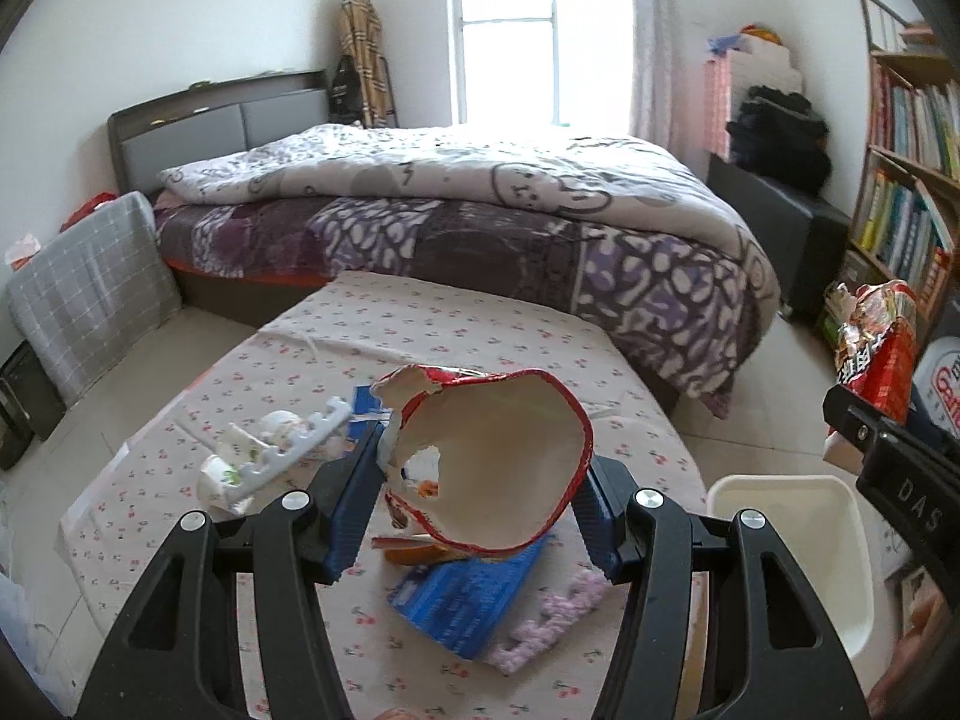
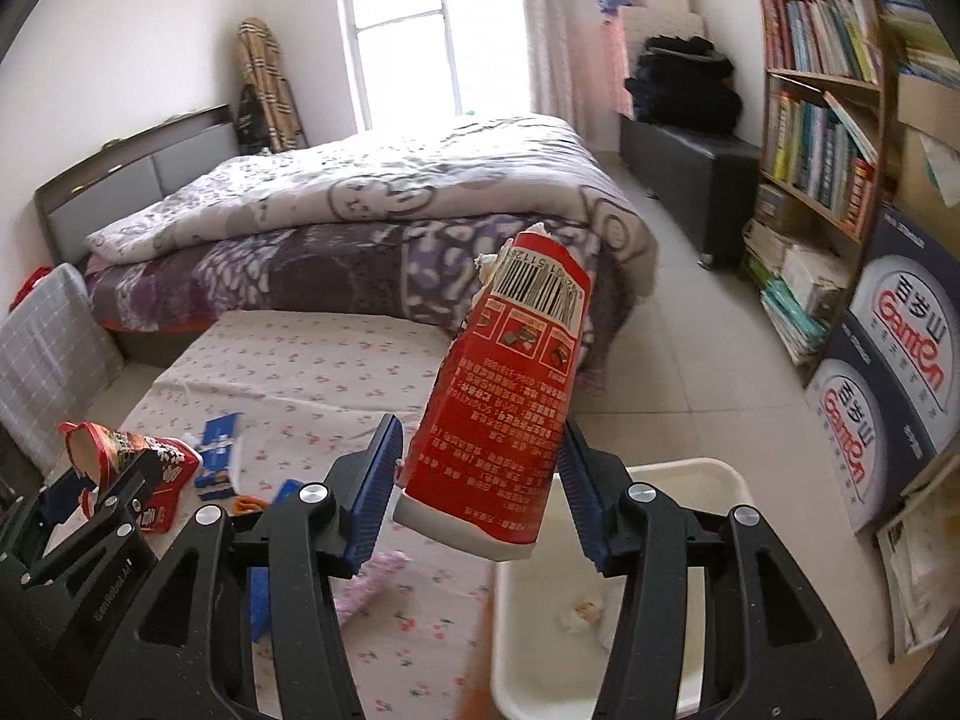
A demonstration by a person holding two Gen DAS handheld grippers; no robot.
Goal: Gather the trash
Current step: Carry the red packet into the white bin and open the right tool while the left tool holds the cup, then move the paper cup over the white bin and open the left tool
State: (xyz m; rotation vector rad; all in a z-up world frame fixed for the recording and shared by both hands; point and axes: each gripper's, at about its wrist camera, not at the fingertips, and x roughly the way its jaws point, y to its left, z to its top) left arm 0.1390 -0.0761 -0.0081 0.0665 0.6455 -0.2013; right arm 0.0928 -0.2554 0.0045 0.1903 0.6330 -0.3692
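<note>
Left tool (image 1: 480, 510) clenched on a torn red snack bag (image 1: 498, 468), mouth gaping toward the camera, held above the floral-cloth worktop (image 1: 456, 324). Right tool (image 2: 480, 498) has a red carton (image 2: 510, 408) between its blue pads; right pad touches, left-side contact hard to make out, so grip unconfirmed. Carton hangs at the near-left rim of the white bin (image 2: 690, 474); bin bottom partly hidden by the tool. Blue packet (image 1: 462, 600) and pink foam strip (image 1: 552, 618) partly covered below the bag. White scraps (image 1: 270, 456) left, blurred.
</note>
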